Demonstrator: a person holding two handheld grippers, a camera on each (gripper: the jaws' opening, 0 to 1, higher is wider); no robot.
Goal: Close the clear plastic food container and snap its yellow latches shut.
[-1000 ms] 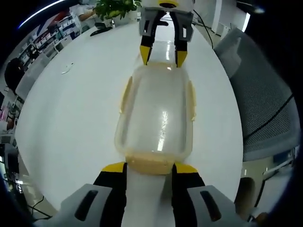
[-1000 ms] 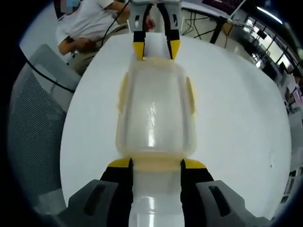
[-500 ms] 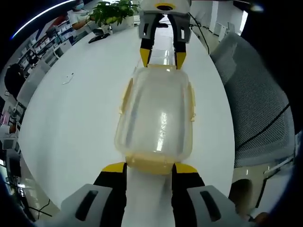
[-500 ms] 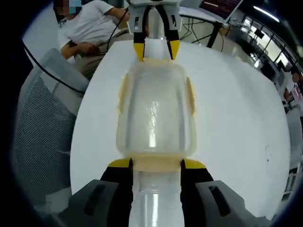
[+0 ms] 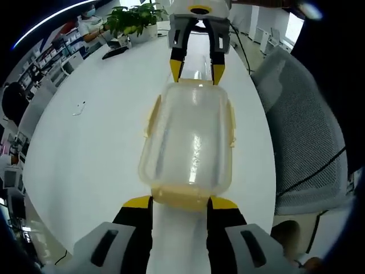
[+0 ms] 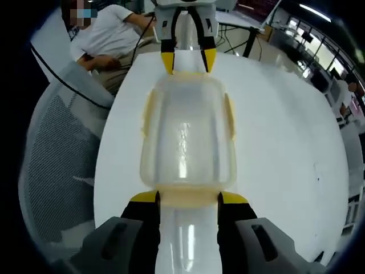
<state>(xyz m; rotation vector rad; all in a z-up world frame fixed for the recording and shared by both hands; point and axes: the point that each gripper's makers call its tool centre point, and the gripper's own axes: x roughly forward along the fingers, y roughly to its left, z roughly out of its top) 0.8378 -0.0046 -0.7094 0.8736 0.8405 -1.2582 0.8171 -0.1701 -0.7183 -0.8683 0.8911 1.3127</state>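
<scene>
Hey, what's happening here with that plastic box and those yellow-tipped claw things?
A person is working two hand-held grippers on a clear plastic food container over a white table. The left gripper sits at one short end and the right gripper at the opposite end, each with its jaws spread on either side of that end's yellow latch. The side latches look flared outward, so latching seems unfinished.
</scene>
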